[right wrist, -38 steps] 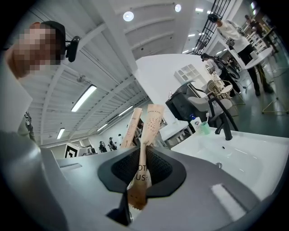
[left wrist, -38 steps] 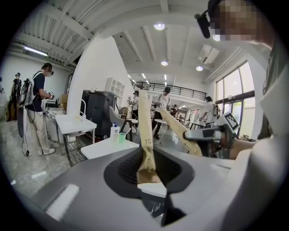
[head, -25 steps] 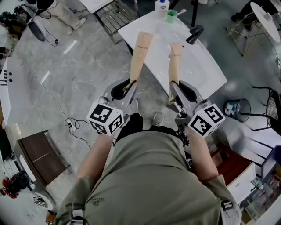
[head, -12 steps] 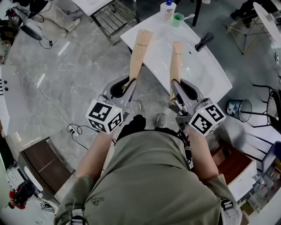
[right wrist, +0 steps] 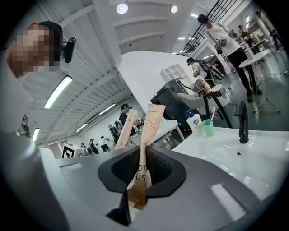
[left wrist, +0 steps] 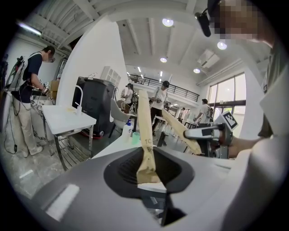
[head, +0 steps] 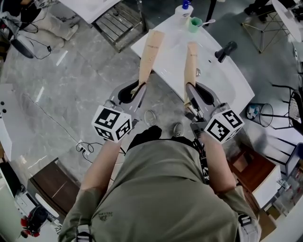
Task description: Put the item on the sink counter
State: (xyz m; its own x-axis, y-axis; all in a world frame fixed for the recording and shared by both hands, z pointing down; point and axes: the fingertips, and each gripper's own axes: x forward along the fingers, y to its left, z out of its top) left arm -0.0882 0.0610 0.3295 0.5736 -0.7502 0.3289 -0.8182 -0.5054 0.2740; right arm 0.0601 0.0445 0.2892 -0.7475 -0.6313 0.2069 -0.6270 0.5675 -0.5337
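Left packet (head: 149, 54) and right packet (head: 191, 64) held out over the sink counter (head: 168, 45)'s near edge.
Bare floor lies open at left. The left gripper (head: 137, 90) is clenched on its packet's base, and the right gripper (head: 189, 97) pinches the other's. Both long axes point away from the person, roughly parallel. The faucet (head: 226, 51) stands just right of the right packet's tip. Since a second ago, the counter has drawn further under both tips.

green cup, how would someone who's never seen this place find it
Look to the white sink counter in front of the person. At its far corner stands a white pump bottle with the green cup right beside it. It is the only green thing there.
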